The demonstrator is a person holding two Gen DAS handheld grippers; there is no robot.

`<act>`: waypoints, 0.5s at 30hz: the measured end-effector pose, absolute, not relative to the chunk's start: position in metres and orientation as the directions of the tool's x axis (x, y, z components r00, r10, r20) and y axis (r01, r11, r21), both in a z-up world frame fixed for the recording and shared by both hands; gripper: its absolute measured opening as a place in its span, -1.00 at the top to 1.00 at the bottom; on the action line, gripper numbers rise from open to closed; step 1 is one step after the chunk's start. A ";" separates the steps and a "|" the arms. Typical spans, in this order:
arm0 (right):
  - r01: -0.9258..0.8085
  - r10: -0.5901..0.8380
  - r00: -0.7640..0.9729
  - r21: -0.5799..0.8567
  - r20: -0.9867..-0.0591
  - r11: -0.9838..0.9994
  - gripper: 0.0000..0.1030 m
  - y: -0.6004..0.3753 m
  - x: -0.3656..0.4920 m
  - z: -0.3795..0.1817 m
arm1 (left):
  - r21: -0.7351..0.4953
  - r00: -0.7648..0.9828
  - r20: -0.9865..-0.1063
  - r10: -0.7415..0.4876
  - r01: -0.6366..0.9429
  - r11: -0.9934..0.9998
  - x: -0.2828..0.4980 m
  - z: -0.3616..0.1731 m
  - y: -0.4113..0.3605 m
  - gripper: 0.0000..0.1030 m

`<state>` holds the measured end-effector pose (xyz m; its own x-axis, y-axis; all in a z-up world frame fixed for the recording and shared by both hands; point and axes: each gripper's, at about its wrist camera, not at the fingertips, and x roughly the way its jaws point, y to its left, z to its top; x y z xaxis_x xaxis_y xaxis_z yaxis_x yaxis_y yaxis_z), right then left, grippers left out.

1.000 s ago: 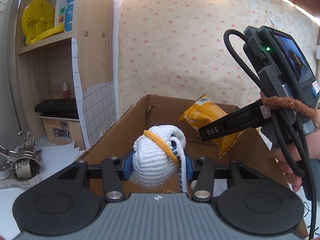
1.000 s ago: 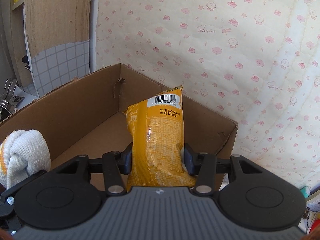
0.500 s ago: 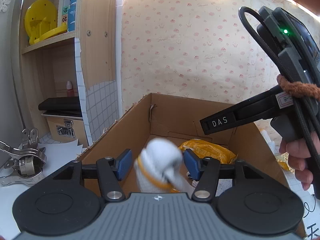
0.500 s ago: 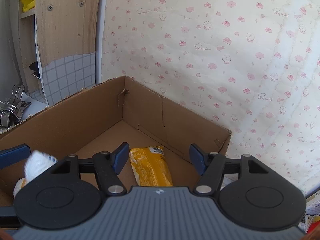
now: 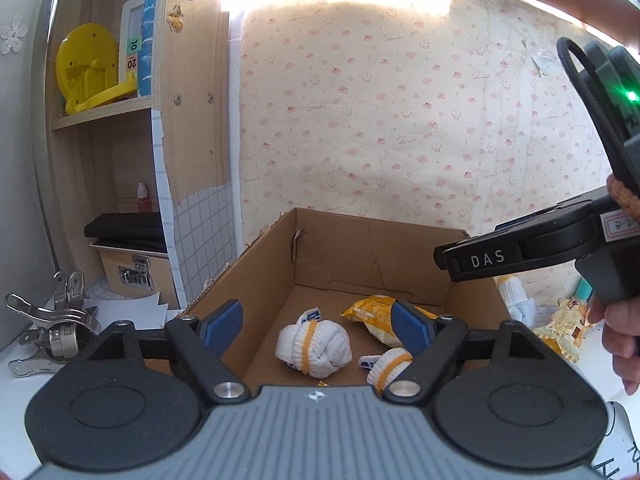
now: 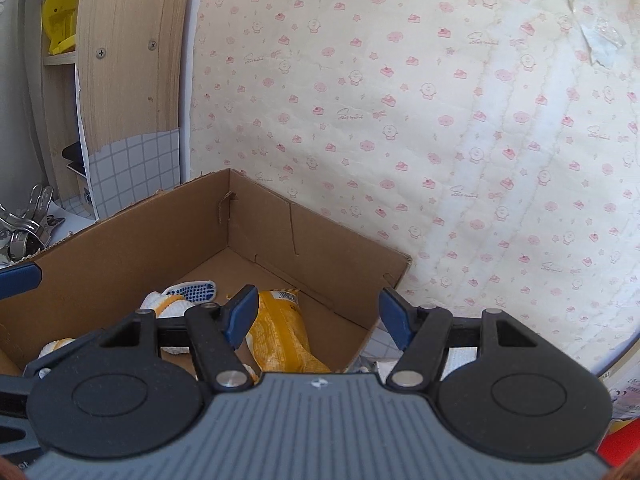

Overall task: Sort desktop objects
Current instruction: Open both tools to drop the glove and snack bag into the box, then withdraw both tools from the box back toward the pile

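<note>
Release is being completed: both grippers' jaws are now being held spread and empty, with rolled glove (image 5: 314, 342) and snack bag (image 6: 280, 336) dropped below them into the cardboard box (image 5: 340, 240).

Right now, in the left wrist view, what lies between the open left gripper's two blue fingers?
The left gripper holds nothing; between its fingers shows the brown cardboard box floor with a balled white knit glove with yellow band and a yellow snack packet.

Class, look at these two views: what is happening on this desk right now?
A person is sorting desk items into a brown cardboard box. Both the left hand-held gripper and the right hand-held gripper are open and empty above it. Inside lie a balled white knitted glove with a yellow band, a second one and a yellow snack packet.
</note>
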<state>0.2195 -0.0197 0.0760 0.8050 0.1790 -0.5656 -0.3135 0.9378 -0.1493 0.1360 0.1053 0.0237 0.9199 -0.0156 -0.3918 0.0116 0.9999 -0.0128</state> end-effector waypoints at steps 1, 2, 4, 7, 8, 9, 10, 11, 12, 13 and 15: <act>-0.309 0.179 0.808 -0.145 -0.561 0.940 -0.28 -0.025 0.216 0.078 | -0.011 0.922 -0.387 -0.021 0.018 1.000 0.134 0.025 0.102 -0.63; -0.302 0.176 0.812 -0.143 -0.556 0.942 -0.28 -0.031 0.213 0.080 | -0.007 0.923 -0.384 -0.024 0.023 1.000 0.131 0.027 0.097 -0.63; -0.293 0.174 0.819 -0.138 -0.546 0.946 -0.29 -0.045 0.205 0.084 | 0.003 0.927 -0.374 -0.030 0.034 0.999 0.127 0.029 0.088 -0.63; -0.270 0.155 0.829 -0.142 -0.537 0.952 -0.30 -0.068 0.194 0.087 | 0.009 0.930 -0.365 -0.049 0.057 0.998 0.121 0.033 0.072 -0.64; -0.260 0.148 0.831 -0.141 -0.536 0.955 -0.30 -0.076 0.191 0.087 | 0.009 0.930 -0.363 -0.059 0.066 0.998 0.119 0.033 0.065 -0.64; -0.252 0.141 0.833 -0.139 -0.535 0.958 -0.31 -0.083 0.188 0.087 | 0.006 0.930 -0.360 -0.068 0.076 0.997 0.117 0.034 0.059 -0.64; -0.242 0.133 0.834 -0.138 -0.535 0.960 -0.31 -0.092 0.185 0.086 | 0.005 0.931 -0.358 -0.076 0.083 0.997 0.115 0.035 0.054 -0.64; -0.230 0.124 0.837 -0.138 -0.533 0.963 -0.31 -0.103 0.181 0.085 | 0.003 0.930 -0.356 -0.086 0.093 0.996 0.113 0.035 0.048 -0.64; -0.222 0.118 0.839 -0.137 -0.531 0.965 -0.31 -0.111 0.178 0.084 | 0.001 0.930 -0.355 -0.096 0.103 0.995 0.111 0.035 0.041 -0.64; -0.210 0.109 0.842 -0.135 -0.529 0.968 -0.31 -0.121 0.175 0.084 | -0.004 0.929 -0.354 -0.108 0.114 0.994 0.108 0.035 0.033 -0.64; -0.180 0.088 0.847 -0.127 -0.524 0.975 -0.31 -0.145 0.168 0.082 | -0.012 0.927 -0.351 -0.133 0.138 0.990 0.103 0.034 0.020 -0.64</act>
